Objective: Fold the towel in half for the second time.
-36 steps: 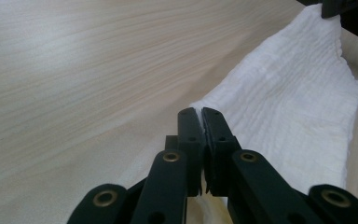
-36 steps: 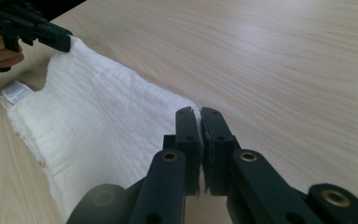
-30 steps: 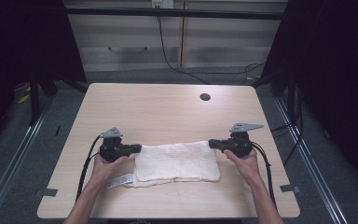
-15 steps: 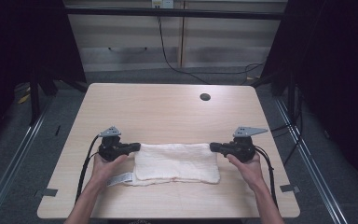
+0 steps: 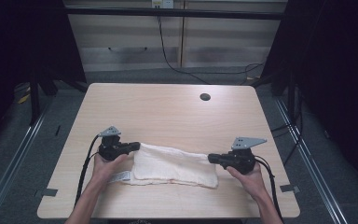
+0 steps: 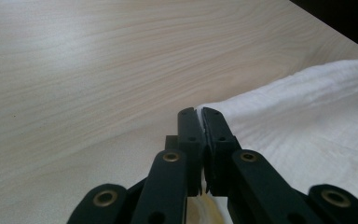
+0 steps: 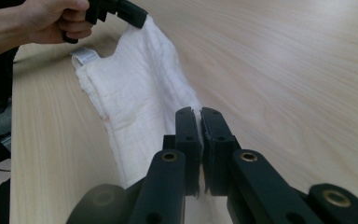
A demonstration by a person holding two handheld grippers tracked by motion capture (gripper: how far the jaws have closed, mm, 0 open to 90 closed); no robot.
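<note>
A white folded towel (image 5: 175,164) lies across the near half of the wooden table (image 5: 168,112), slanting nearer me at its right end. My left gripper (image 5: 137,146) is shut on the towel's far left corner; in the left gripper view its jaws (image 6: 199,112) pinch the cloth edge, and the towel (image 6: 298,121) spreads to the right. My right gripper (image 5: 209,158) is shut on the right end; in the right gripper view the closed jaws (image 7: 199,112) hold the towel (image 7: 135,93), which runs away to the other gripper (image 7: 121,9) and the hand (image 7: 51,21) holding it.
A small white label (image 5: 121,176) sticks out at the towel's near left corner. A round cable hole (image 5: 205,97) sits in the far right part of the table. Cabinets (image 5: 168,42) and a hanging cable stand behind the table; metal rails run along both sides.
My right gripper has moved nearer me and a little right, drawing the towel's right end with it, so the towel now slants. The left gripper has barely shifted.
</note>
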